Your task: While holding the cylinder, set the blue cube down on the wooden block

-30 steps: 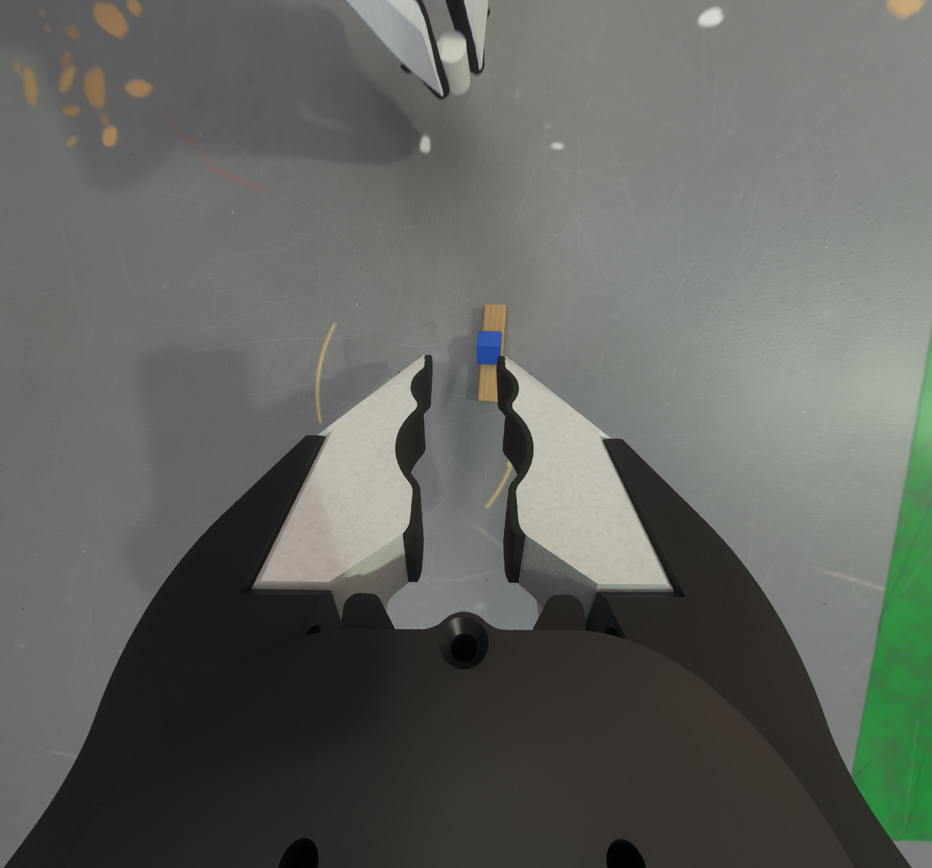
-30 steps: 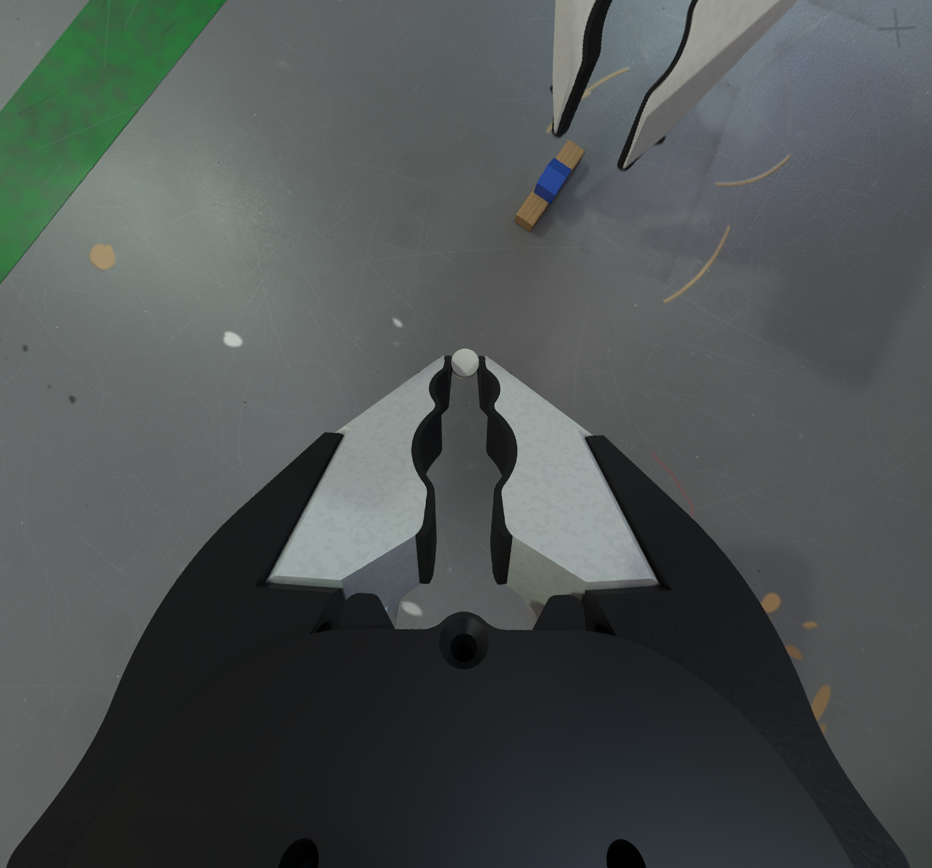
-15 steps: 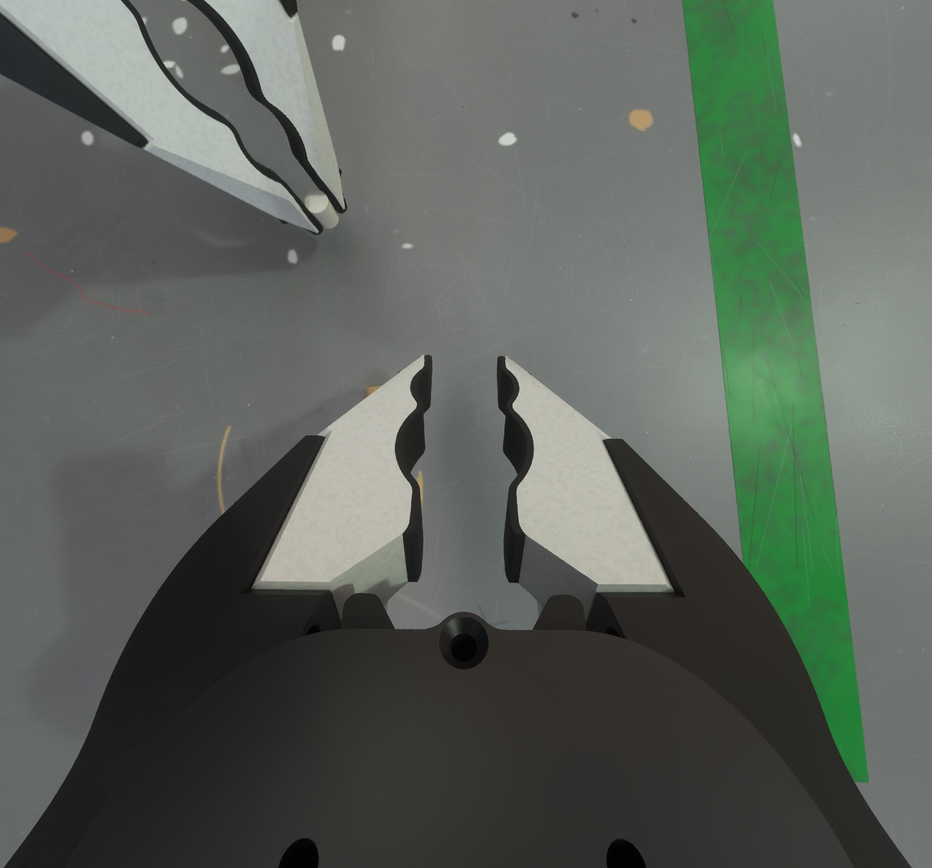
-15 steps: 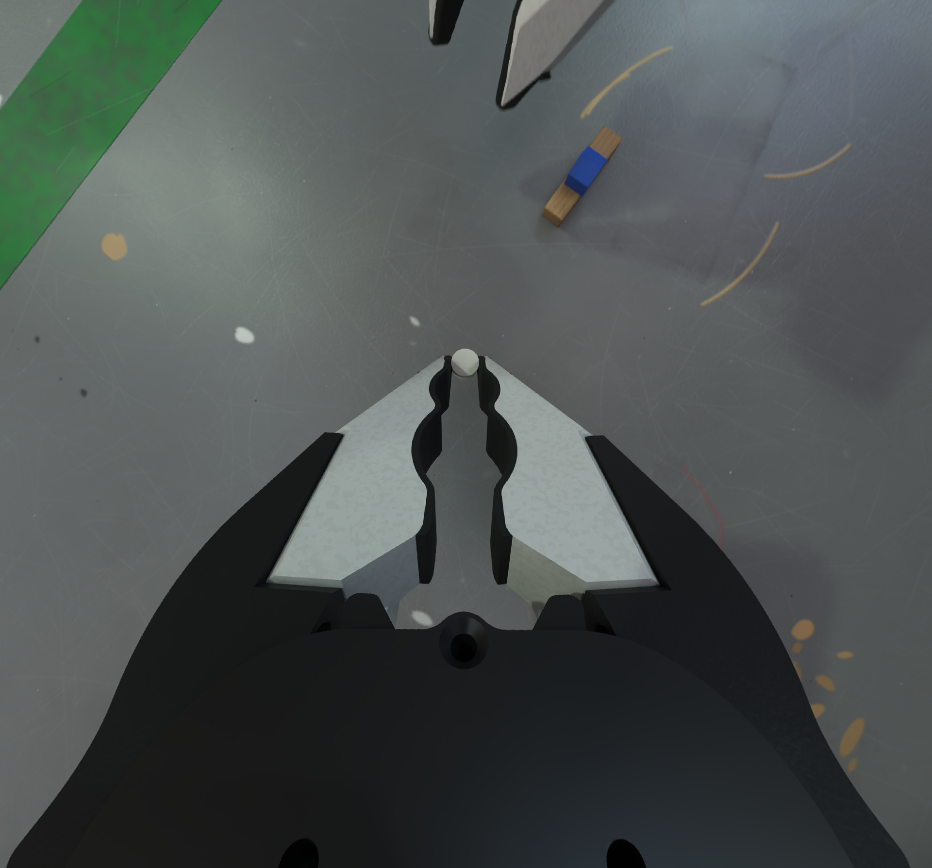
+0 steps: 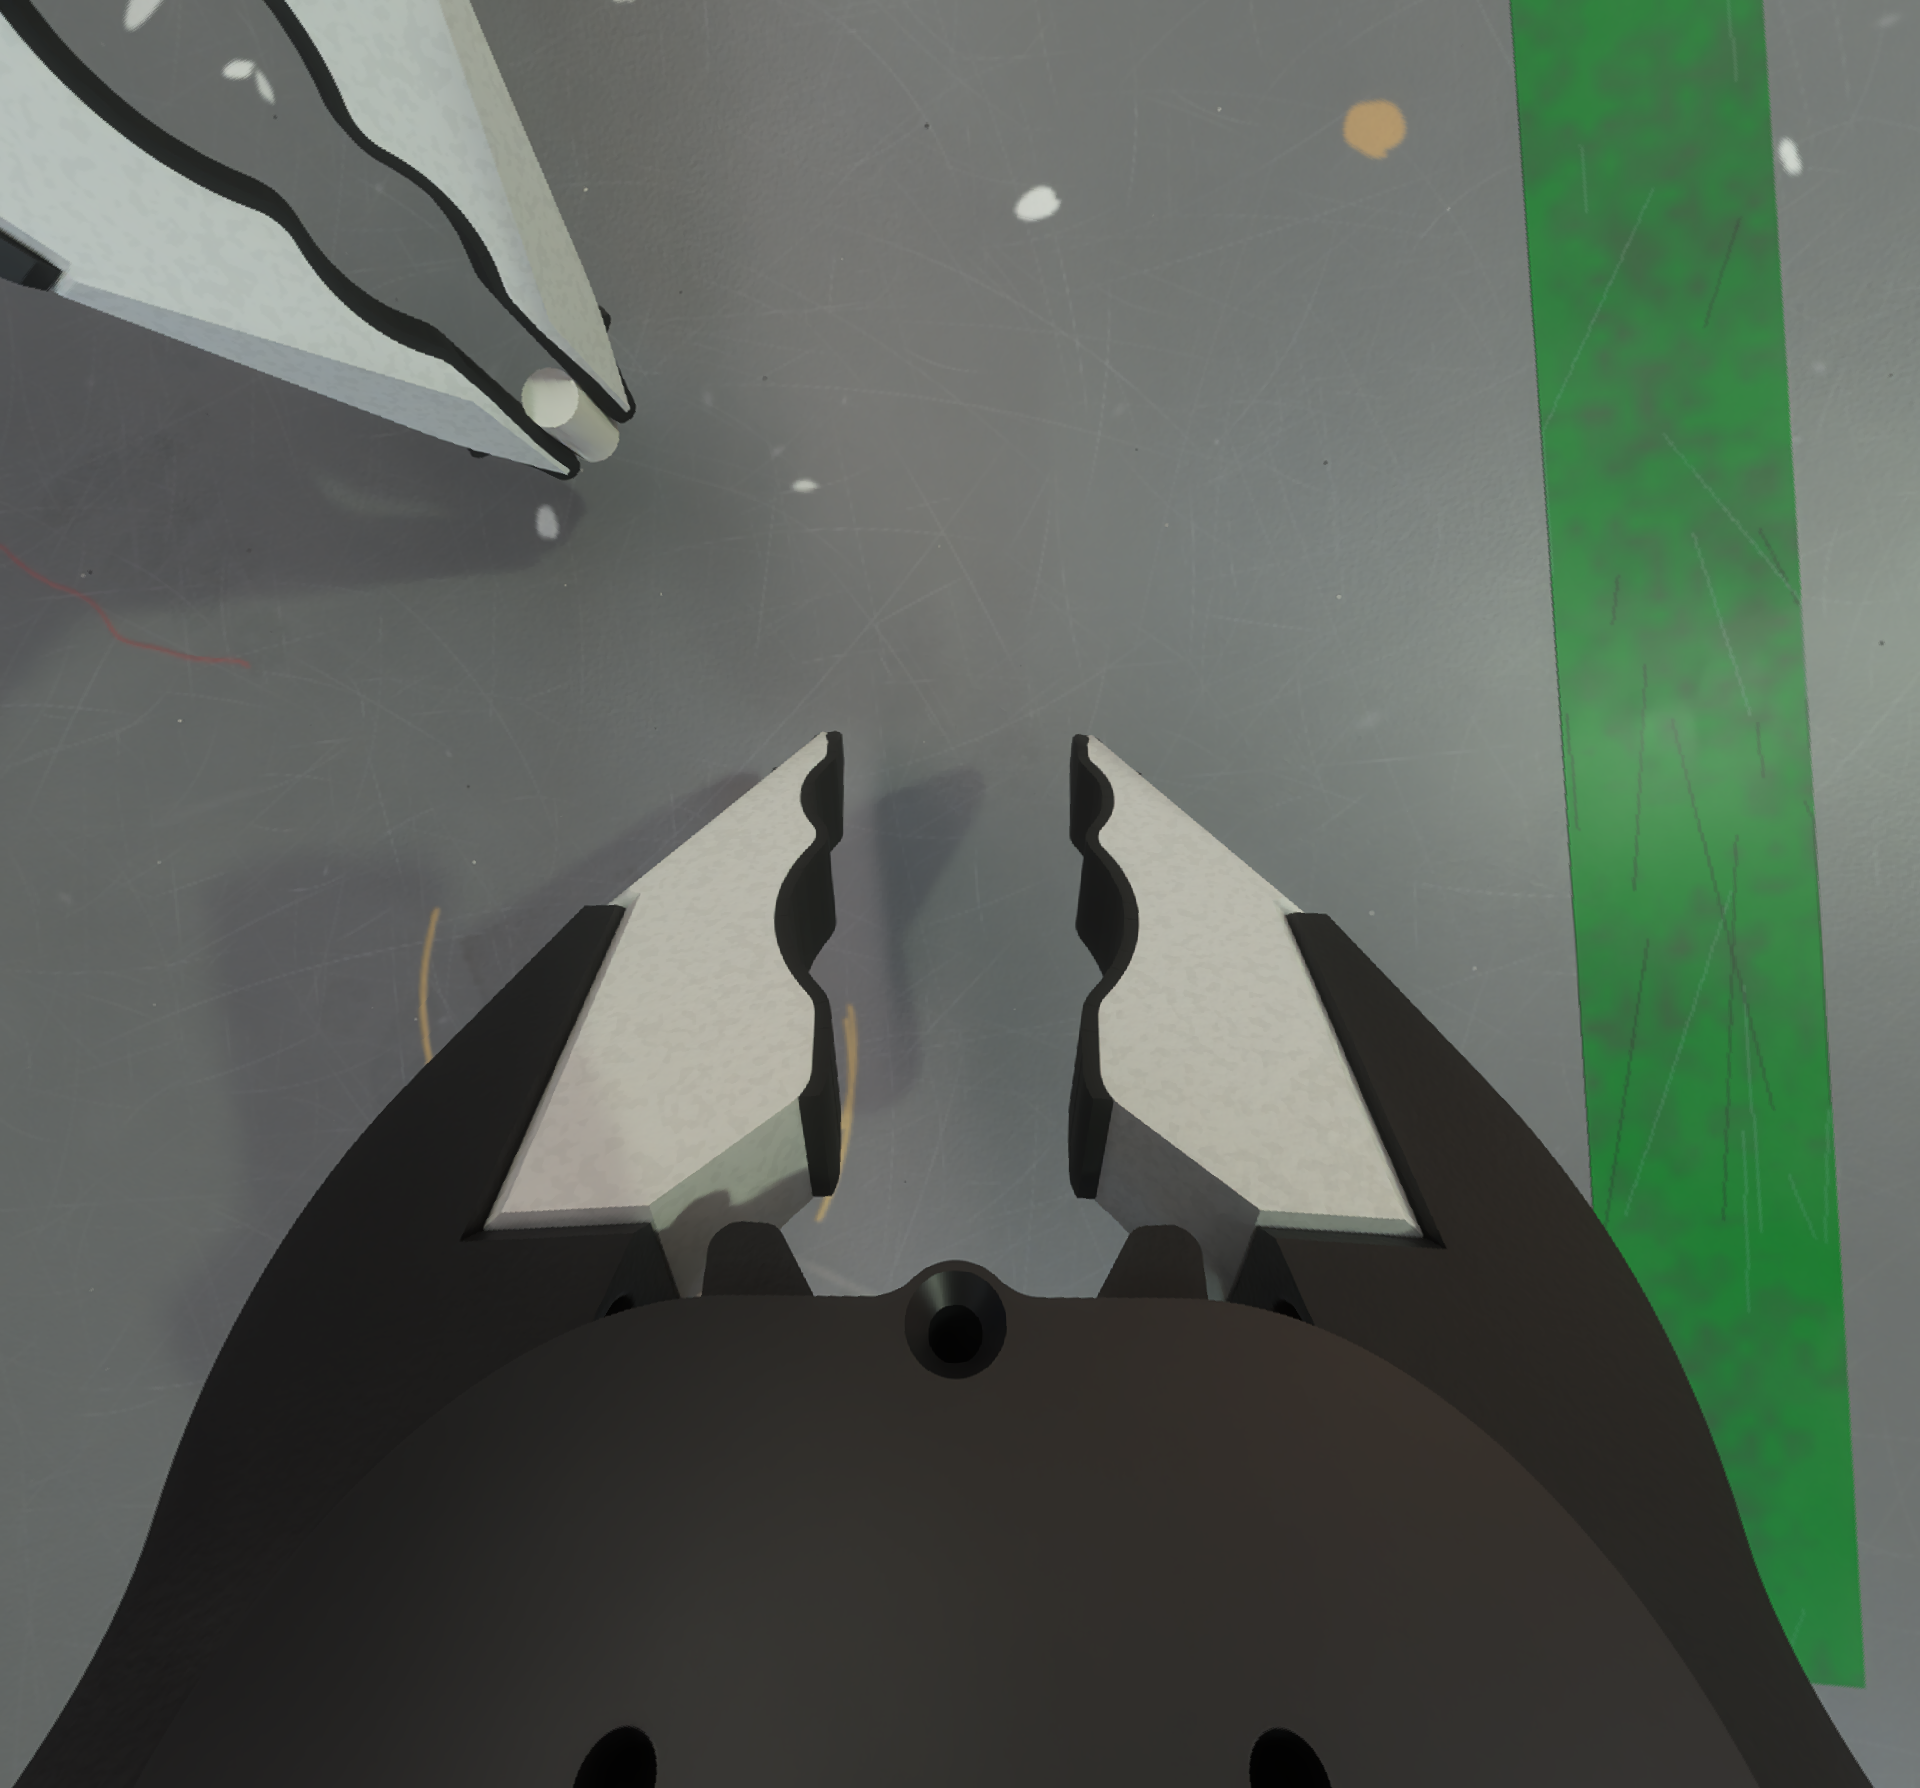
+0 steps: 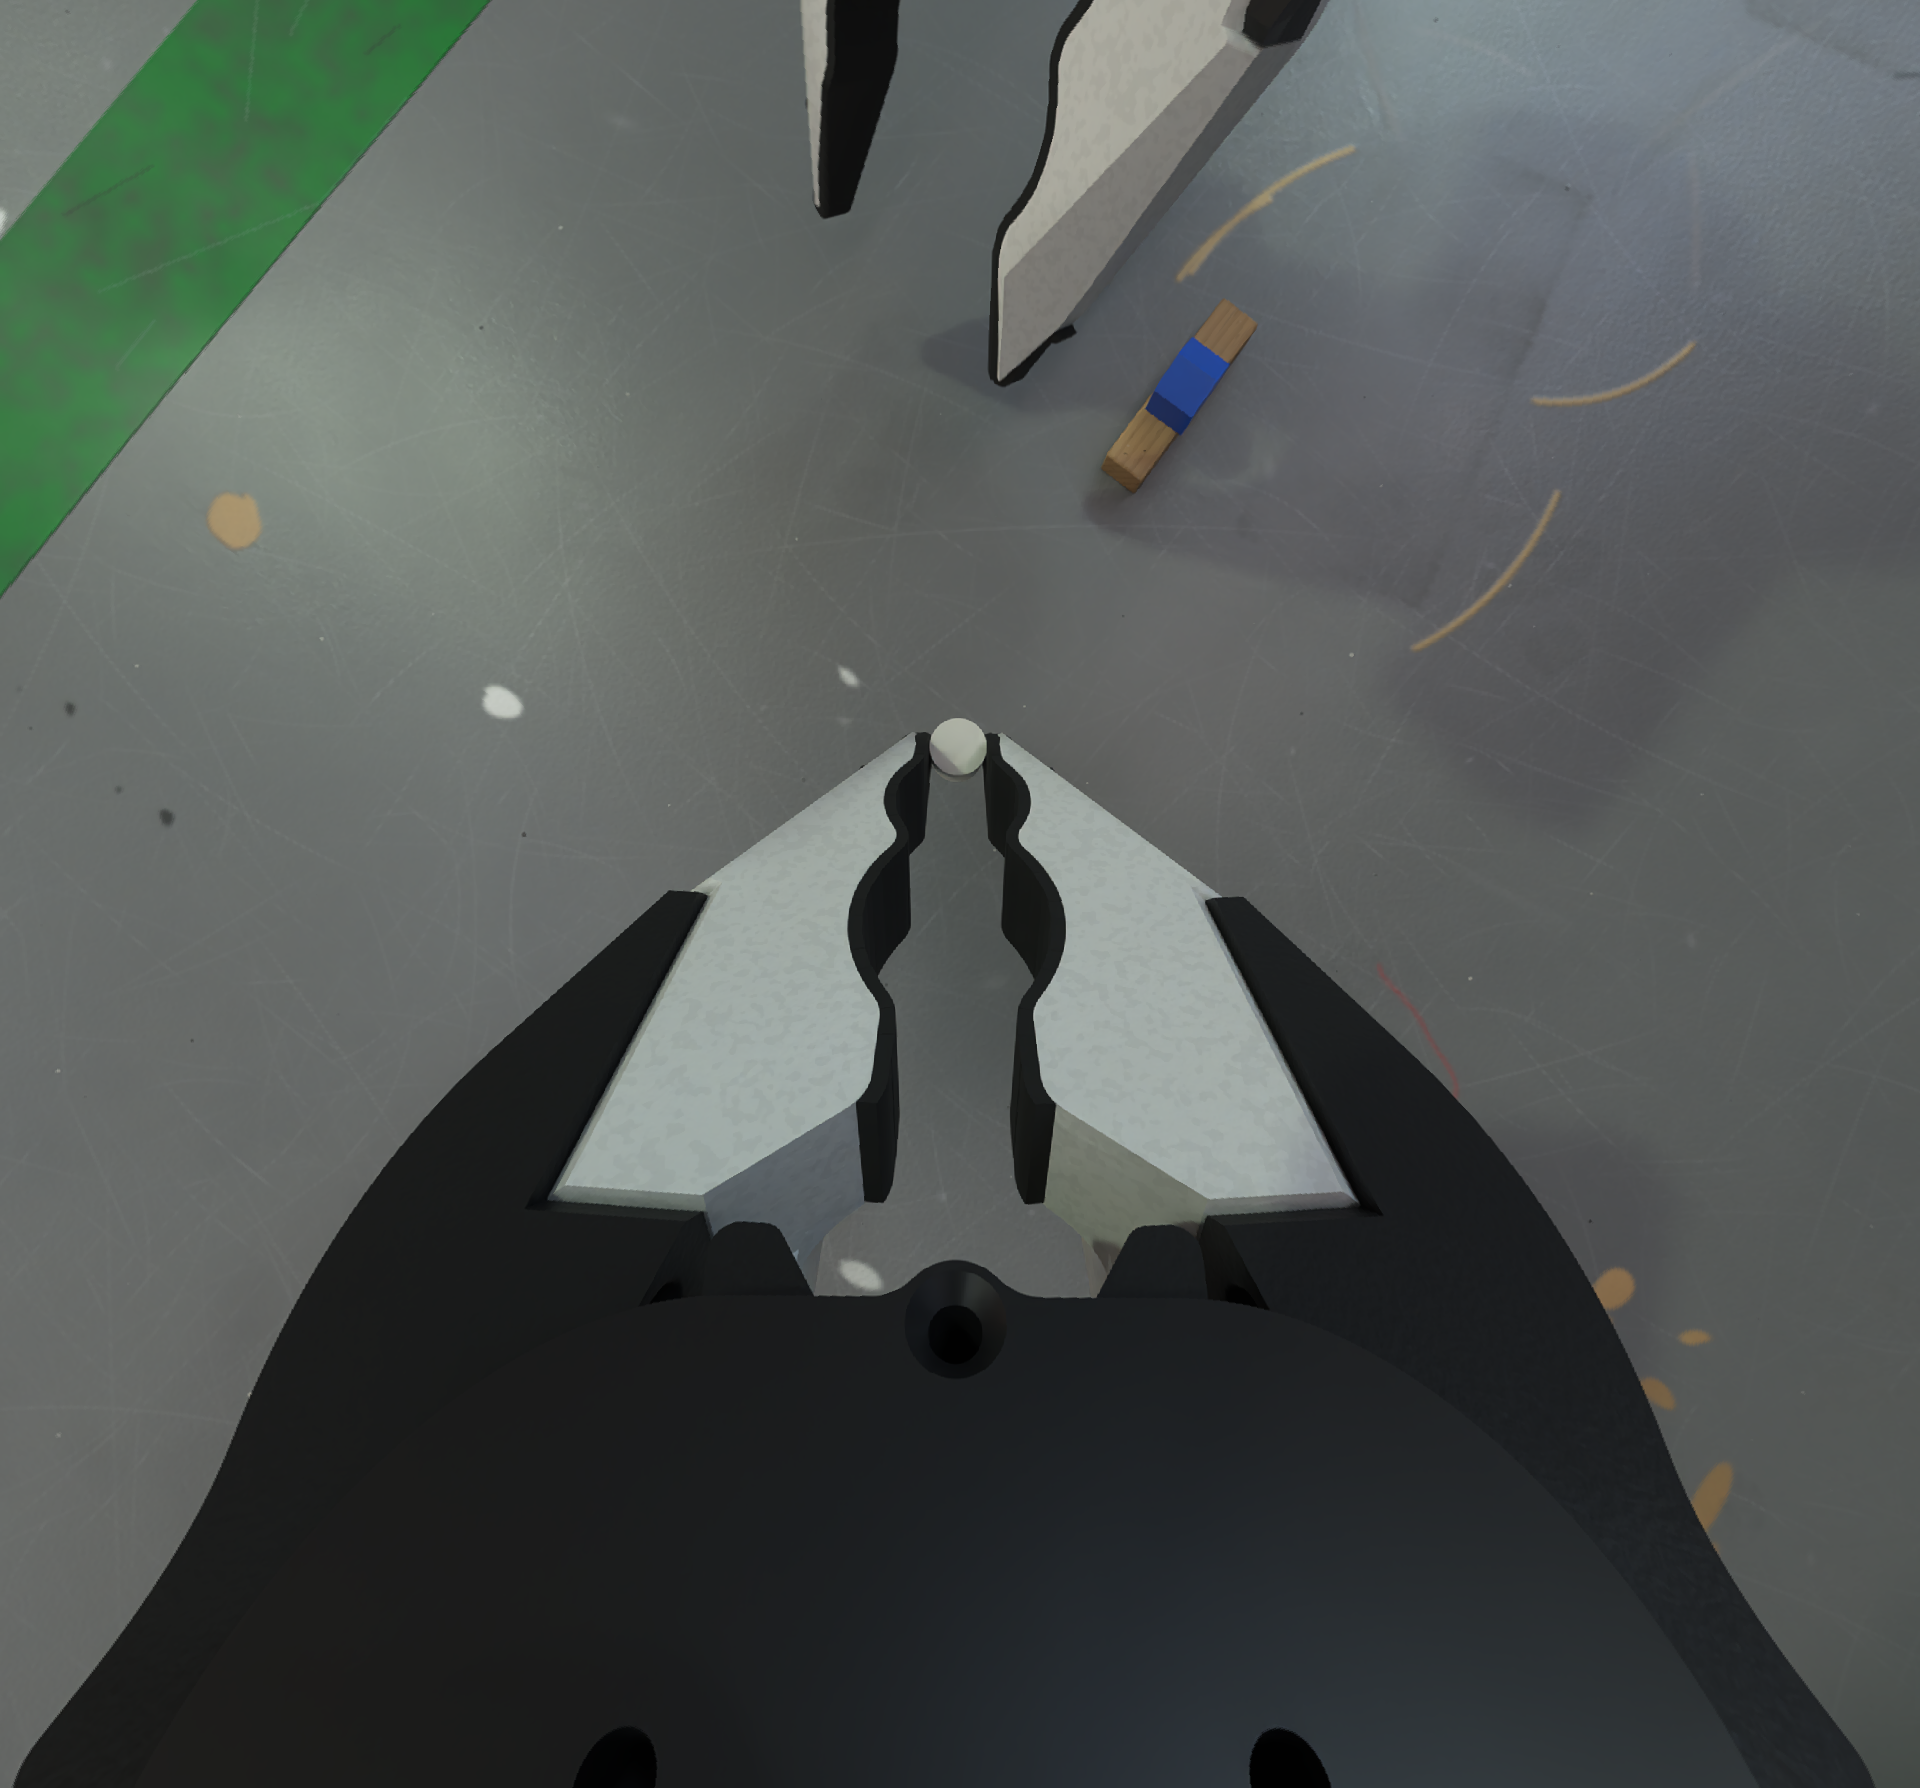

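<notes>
The blue cube (image 6: 1191, 381) sits on the middle of the flat wooden block (image 6: 1179, 398), which lies on the grey floor in the right wrist view. My left gripper (image 5: 956, 751) is open and empty; it also shows in the right wrist view (image 6: 920, 294), just left of the block and apart from it. My right gripper (image 6: 957, 746) is shut on the small white cylinder (image 6: 957, 746) at its fingertips. In the left wrist view the right gripper (image 5: 587, 434) shows at upper left with the cylinder (image 5: 566, 413). The cube and block are out of the left wrist view.
A green stripe (image 5: 1683, 595) runs along the floor at the right of the left wrist view, and at the upper left of the right wrist view (image 6: 208, 159). White and tan paint spots and thin tan curved marks (image 6: 1496, 585) dot the grey floor.
My left gripper has drawn away from the block, turned toward the green stripe, and its jaws have opened wider. The cube stays on the block. My right gripper keeps hold of the cylinder.
</notes>
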Controlling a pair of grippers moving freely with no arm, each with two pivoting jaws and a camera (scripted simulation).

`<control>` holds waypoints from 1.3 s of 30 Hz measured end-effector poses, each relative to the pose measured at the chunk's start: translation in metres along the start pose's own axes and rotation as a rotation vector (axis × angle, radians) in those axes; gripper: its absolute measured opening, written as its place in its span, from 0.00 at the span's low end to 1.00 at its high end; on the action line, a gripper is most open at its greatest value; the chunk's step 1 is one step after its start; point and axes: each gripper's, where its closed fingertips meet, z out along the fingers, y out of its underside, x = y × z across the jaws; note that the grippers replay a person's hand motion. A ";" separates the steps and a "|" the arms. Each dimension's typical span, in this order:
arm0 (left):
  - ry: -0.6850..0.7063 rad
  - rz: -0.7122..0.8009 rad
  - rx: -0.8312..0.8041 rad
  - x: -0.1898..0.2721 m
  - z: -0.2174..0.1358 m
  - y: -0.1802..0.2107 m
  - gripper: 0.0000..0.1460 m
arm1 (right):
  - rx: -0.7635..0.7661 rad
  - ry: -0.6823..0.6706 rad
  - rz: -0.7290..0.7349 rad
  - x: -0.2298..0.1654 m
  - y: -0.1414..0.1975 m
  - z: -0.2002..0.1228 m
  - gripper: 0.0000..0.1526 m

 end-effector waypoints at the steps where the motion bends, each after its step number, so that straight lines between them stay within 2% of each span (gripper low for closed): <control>1: -0.001 0.000 0.000 0.000 0.001 0.000 0.31 | 0.001 0.001 0.000 0.000 0.000 0.000 0.06; 13: -0.016 -0.015 0.002 -0.002 0.003 0.000 0.39 | 0.001 0.001 0.003 0.000 0.001 0.000 0.06; 39: -0.002 -0.047 0.003 -0.003 0.004 0.002 0.39 | -0.001 -0.026 -0.002 -0.005 -0.001 0.005 0.06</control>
